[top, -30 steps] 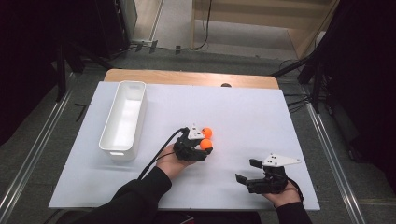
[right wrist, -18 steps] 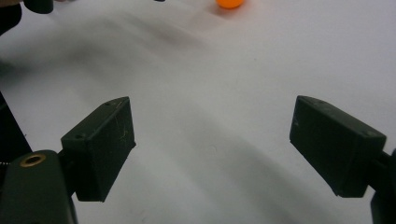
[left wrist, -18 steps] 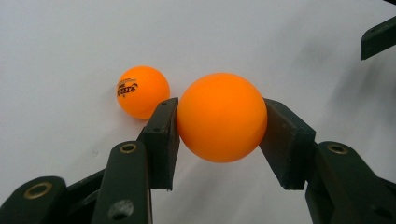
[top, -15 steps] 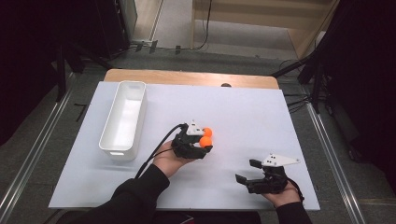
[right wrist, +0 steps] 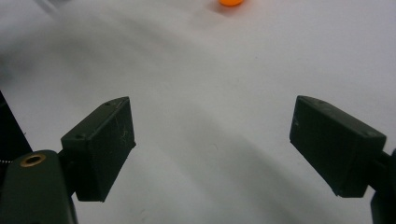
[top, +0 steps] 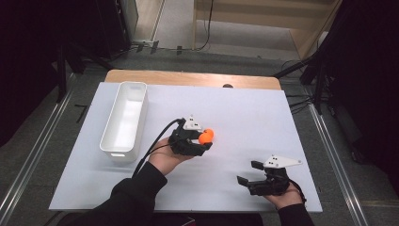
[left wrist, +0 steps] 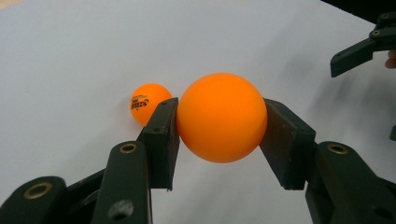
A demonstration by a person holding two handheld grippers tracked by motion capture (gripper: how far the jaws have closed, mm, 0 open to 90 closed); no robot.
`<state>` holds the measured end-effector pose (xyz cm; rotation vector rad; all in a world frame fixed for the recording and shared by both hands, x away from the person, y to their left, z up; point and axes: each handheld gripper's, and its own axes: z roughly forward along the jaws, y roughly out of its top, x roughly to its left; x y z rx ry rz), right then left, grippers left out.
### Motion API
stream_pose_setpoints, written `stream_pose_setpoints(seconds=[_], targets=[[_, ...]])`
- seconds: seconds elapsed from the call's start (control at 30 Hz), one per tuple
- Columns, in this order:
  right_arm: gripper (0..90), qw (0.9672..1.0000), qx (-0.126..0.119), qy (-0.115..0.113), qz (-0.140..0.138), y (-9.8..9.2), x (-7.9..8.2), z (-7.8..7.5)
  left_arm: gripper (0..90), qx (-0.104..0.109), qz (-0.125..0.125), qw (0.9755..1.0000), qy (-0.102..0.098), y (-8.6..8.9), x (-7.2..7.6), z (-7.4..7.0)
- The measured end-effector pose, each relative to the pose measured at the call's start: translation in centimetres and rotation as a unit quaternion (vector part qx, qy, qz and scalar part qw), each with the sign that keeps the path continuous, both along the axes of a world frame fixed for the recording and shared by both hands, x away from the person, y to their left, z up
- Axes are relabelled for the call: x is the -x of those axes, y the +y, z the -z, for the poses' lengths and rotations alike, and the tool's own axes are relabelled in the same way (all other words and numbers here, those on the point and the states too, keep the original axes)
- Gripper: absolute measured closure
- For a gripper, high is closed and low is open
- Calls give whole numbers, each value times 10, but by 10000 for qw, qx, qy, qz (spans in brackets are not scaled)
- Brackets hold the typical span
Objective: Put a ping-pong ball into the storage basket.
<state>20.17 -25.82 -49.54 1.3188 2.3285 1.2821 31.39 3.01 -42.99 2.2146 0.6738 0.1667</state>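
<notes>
My left gripper (top: 205,140) is shut on an orange ball (top: 206,136) near the middle of the white table. In the left gripper view that ball (left wrist: 222,116) sits squeezed between the two black jaws of the left gripper (left wrist: 219,140), held above the surface. A second orange ball (left wrist: 148,102) with black print lies on the table just beyond the left jaw. My right gripper (top: 249,173) rests at the front right, open with nothing in it. In the right gripper view, the right gripper (right wrist: 212,144) has its jaws wide apart, and an orange ball (right wrist: 231,2) shows at the top edge.
A long white bin (top: 124,120) stands at the left of the table, seemingly holding nothing. The white table sheet (top: 254,113) ends at a wooden edge (top: 188,77) at the back. Cables trail from both grippers toward the person's sleeves.
The left gripper has shifted slightly with the orange ball in its jaws. Two orange spots showed beside it a second ago; one shows now in the high view. The right gripper has stayed put.
</notes>
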Motion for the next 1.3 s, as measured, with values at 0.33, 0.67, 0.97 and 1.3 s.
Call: stream_pose_setpoints(seconds=[0.33, 0.67, 0.97, 1.3], targets=[[125, 10000, -4, -3, -17, 0, 0, 0, 503, -15, 12, 10000, 25, 2, -1, -3], [125, 10000, -2, -1, -19, 0, 0, 0, 503, -23, -67, 10000, 22, 7, -4, -4], [125, 10000, 16, 3, -31, 0, 0, 0, 503, -97, -174, 9998, -26, 14, -8, -5], [125, 10000, 19, 1, -25, 0, 0, 0, 503, -127, -310, 9994, -52, 23, -13, -7]])
